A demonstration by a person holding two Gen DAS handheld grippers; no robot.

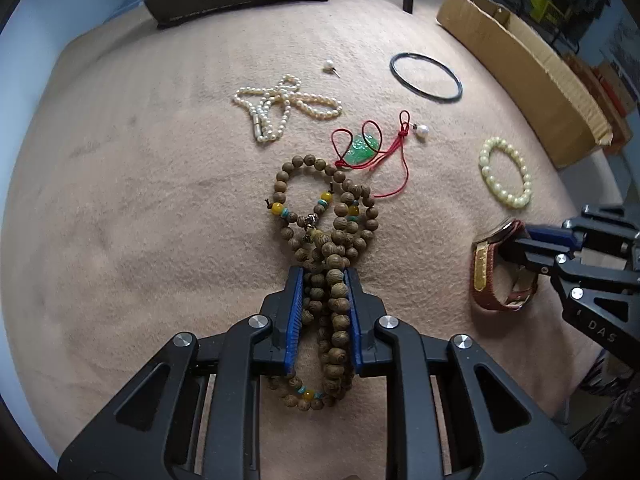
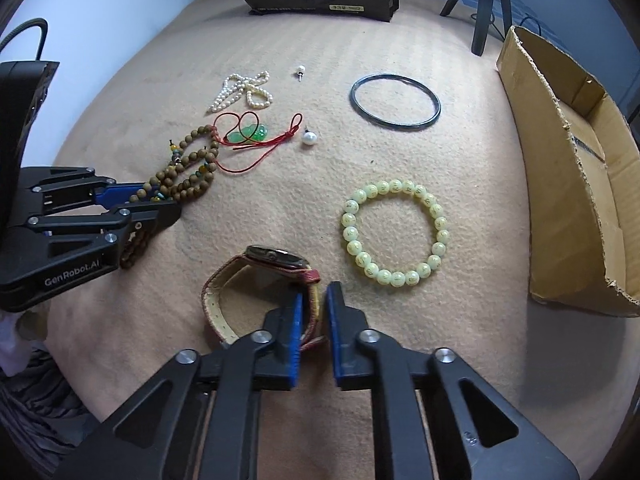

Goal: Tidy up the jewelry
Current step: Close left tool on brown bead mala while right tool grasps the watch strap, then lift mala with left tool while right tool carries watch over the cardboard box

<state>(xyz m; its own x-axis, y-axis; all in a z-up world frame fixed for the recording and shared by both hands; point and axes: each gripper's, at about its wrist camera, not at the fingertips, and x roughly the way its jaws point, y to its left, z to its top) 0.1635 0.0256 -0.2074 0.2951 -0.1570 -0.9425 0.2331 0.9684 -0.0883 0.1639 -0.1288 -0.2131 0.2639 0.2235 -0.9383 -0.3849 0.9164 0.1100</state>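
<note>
Left gripper: closed around several strands of the wooden bead string, which bunches between the blue pads; loose loops trail ahead on the beige cloth and behind toward the handle.
Snag risk, left: the string's far loop touches the red cord of the jade pendant; judged likely to drag the pendant along if lifted.
Pearl necklace: heaped beyond the beads, apart from them, with a pearl stud just beyond.
Second pearl stud: just beside the cord's knot; a tugged cord could roll it.
Black bangle: flat, well clear.
Right gripper: pads either side of the watch strap, at its red-and-yellow edge; a narrow gap remains on the right, so not yet clamped.
Slip risk, right: a grip this close to the strap's edge may let the watch swing or drop.
Pale green bracelet: near the watch, untouched.
Cardboard box: far right, open, probably the destination.
</note>
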